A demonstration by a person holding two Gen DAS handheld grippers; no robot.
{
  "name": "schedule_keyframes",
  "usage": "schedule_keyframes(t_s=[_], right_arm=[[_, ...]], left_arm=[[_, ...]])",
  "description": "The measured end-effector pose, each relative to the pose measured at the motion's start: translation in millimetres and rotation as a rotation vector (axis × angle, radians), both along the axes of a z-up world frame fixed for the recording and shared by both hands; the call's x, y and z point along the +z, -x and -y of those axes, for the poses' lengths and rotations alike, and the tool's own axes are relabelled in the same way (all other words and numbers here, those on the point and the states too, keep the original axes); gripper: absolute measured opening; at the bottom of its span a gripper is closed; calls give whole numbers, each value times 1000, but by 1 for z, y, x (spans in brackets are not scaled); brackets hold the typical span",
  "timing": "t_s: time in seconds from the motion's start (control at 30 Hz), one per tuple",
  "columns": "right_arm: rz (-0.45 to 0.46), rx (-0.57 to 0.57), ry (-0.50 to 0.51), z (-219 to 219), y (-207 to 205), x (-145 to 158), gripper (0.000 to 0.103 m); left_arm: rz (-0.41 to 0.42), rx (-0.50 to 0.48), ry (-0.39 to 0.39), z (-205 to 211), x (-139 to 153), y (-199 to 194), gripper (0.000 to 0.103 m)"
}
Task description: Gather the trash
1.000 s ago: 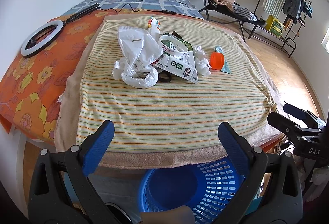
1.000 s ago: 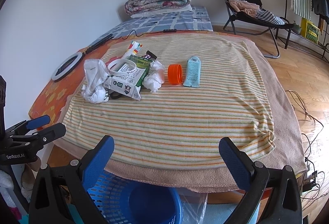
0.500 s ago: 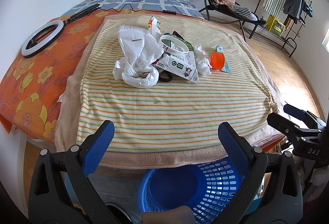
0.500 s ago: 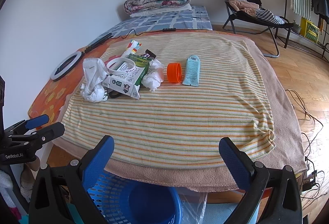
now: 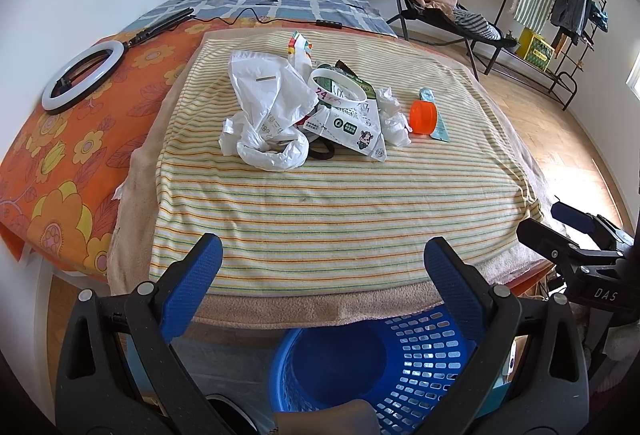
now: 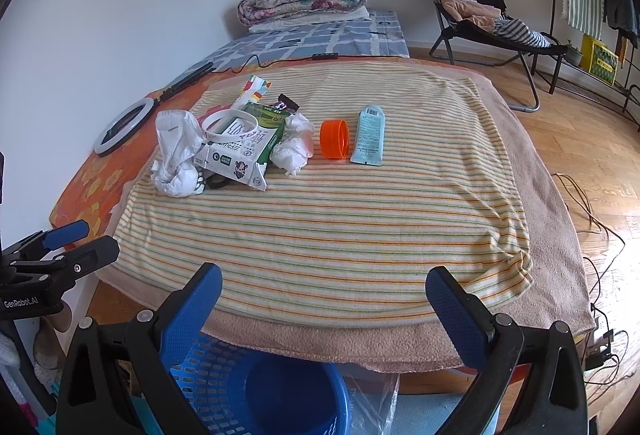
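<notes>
Bedroom with white walls and a wood floor, and most of the view is a bed covered by a striped sheet (image 5: 320, 203) laid over a tan towel, with an orange floral blanket (image 5: 80, 123) next to it on the left. At the foot of the bed, down on the floor, sits a blue perforated laundry-style basket (image 5: 420, 359), looks like nothing in it as far as I can see. Both grippers are held low at that near edge: the left gripper (image 5: 320, 267) has its blue pads spread wide with nothing between them, and same deal for the right gripper (image 6: 324, 295), wide apart and holding nothing. All the trash is bunched up mid-sheet, well apart from either gripper. Biggest piece is a crumpled white plastic bag (image 5: 268, 115) on the left end of the pile, touching a flattened milk carton (image 5: 352, 127) that has a white ring (image 5: 338, 87) resting on top. Just right of the carton are wadded tissues (image 6: 294, 145), then an orange cap (image 6: 334, 139) on its side, then a light blue sachet (image 6: 370, 141) lying flat beside it.
</notes>
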State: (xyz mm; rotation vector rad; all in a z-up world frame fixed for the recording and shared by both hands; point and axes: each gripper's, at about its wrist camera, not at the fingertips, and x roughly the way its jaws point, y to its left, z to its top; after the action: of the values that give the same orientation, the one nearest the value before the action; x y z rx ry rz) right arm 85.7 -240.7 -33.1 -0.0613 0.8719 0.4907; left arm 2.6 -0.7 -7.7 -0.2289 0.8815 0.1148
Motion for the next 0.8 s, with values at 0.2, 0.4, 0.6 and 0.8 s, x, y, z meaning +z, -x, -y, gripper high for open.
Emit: schedule_keyframes(t_s=[0.2,0.4,0.6,0.8], right_arm=[[-3,-10,-4,2,-1,0,103],[-22,16,-9,-1,-1,-2,103],[-12,41,-11,-4,3,-2,103],[-8,31,-48,4,0,-6,102]], left_arm=[[0,0,0,0,0,0,102],[-1,0,-1,0,0,0,102],[3,15,-14,-9,-5,-2,102],[-7,33,-34,-27,-8,-10,102]])
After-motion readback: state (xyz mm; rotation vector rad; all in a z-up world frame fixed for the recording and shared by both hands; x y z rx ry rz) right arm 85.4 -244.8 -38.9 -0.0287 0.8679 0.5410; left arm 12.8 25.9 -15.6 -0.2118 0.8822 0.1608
